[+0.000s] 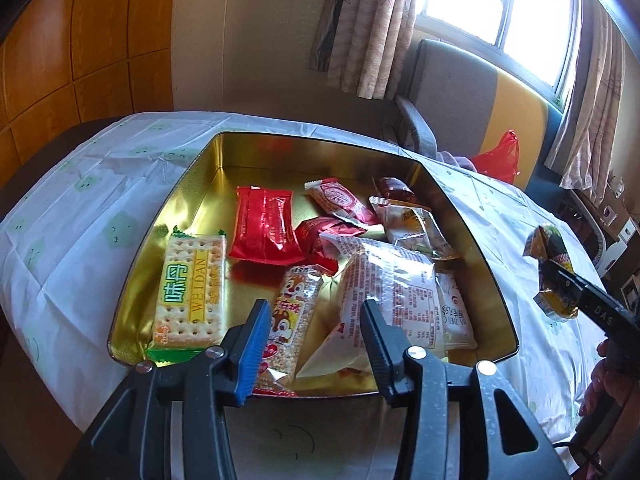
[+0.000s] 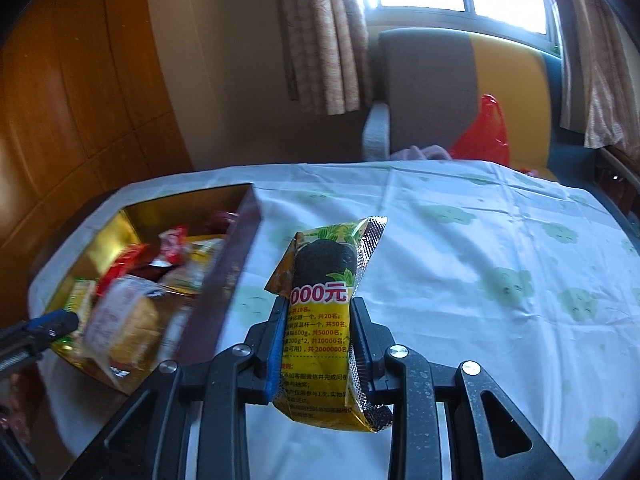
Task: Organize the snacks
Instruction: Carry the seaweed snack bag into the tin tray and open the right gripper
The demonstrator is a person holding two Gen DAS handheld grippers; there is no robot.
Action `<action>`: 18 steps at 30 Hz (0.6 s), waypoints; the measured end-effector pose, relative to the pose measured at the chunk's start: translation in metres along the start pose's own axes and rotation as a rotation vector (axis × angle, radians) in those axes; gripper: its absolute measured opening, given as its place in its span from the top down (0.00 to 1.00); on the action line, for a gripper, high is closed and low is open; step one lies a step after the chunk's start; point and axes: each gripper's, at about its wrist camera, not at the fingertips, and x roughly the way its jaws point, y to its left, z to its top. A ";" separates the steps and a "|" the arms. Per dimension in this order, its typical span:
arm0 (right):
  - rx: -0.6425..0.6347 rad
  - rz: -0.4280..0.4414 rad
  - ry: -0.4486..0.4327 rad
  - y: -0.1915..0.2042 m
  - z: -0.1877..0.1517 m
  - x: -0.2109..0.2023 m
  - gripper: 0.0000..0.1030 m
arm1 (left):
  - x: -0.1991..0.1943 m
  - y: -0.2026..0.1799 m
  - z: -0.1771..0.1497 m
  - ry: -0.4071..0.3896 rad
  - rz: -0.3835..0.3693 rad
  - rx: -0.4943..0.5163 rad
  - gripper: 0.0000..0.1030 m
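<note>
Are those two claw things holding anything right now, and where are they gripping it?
The right gripper clamps a yellow snack packet across its lower middle, lifted clear of the tablecloth. The left gripper holds nothing; its jaws stand open above the gold tin.

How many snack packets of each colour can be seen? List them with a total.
Plain red packets: 2
Red-and-white packet: 1
Dark red packet: 1
Green cracker pack: 1
Pale or see-through packets: 4
Yellow packet, held in the right gripper: 1
Total: 10
</note>
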 end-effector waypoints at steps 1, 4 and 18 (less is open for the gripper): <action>0.001 0.020 0.001 0.008 0.002 -0.001 0.70 | -0.001 0.001 0.000 -0.002 0.004 0.000 0.54; 0.003 0.073 0.008 0.028 0.009 -0.001 0.71 | -0.003 0.005 0.000 -0.009 0.006 -0.004 0.54; -0.110 0.240 0.165 0.132 0.053 0.057 0.71 | -0.014 0.023 0.000 -0.032 0.034 -0.019 0.54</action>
